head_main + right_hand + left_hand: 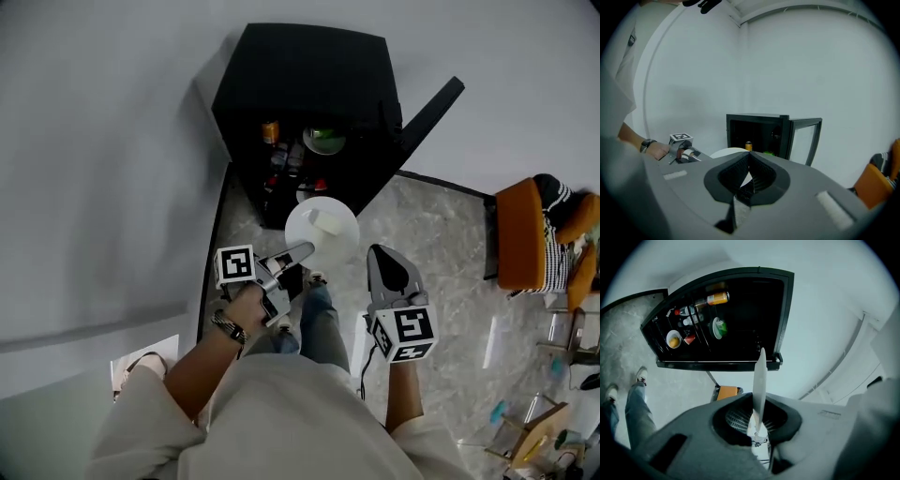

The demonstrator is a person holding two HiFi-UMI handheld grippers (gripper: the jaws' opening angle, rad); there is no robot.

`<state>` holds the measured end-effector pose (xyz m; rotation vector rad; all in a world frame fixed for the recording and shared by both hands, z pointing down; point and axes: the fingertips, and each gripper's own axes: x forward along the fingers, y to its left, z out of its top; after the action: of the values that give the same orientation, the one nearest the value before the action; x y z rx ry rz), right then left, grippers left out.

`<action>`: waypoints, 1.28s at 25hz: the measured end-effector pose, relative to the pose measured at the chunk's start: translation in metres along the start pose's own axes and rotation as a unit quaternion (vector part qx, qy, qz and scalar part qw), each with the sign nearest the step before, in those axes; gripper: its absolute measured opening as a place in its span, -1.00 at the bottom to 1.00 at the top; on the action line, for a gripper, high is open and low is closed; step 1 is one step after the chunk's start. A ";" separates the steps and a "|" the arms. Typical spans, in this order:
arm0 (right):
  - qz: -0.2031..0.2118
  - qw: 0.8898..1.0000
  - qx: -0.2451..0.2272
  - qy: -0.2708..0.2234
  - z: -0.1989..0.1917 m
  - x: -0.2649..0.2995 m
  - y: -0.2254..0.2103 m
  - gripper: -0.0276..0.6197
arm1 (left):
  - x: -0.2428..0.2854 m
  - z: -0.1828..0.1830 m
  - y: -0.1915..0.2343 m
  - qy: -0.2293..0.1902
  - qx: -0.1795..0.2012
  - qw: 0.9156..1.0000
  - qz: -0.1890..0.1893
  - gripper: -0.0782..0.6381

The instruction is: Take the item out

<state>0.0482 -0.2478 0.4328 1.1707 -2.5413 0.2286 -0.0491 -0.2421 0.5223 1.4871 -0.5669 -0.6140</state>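
holding white plate just in front of open fridge; left gripper clamped on plate rim. right gripper jaws together, empty. removal looks near done; next: carry plate level.

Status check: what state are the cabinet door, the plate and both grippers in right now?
Cabinet door: open.
White plate: outside the cabinet, held by its rim.
Left gripper: shut on the white plate.
Right gripper: shut, empty.
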 end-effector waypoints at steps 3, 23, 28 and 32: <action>0.012 1.000 0.002 -0.002 0.003 -0.019 0.013 -0.90 | -0.018 -0.031 -0.003 0.020 -0.008 1.000 0.017 -0.71; 0.053 0.997 0.014 -0.046 0.021 -0.087 0.062 -0.90 | -0.081 -0.153 -0.046 0.121 0.013 0.992 0.025 -0.70; 0.045 0.998 0.012 -0.042 0.023 -0.088 0.060 -0.90 | -0.083 -0.153 -0.048 0.124 0.009 0.992 0.025 -0.70; 0.043 0.998 0.014 -0.043 0.023 -0.088 0.060 -0.90 | -0.086 -0.154 -0.043 0.125 0.001 0.992 0.034 -0.70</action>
<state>0.0506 -0.1533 0.3787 1.1051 -2.6760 0.2404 -0.0068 -0.0706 0.4800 1.5122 -0.4214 -0.3676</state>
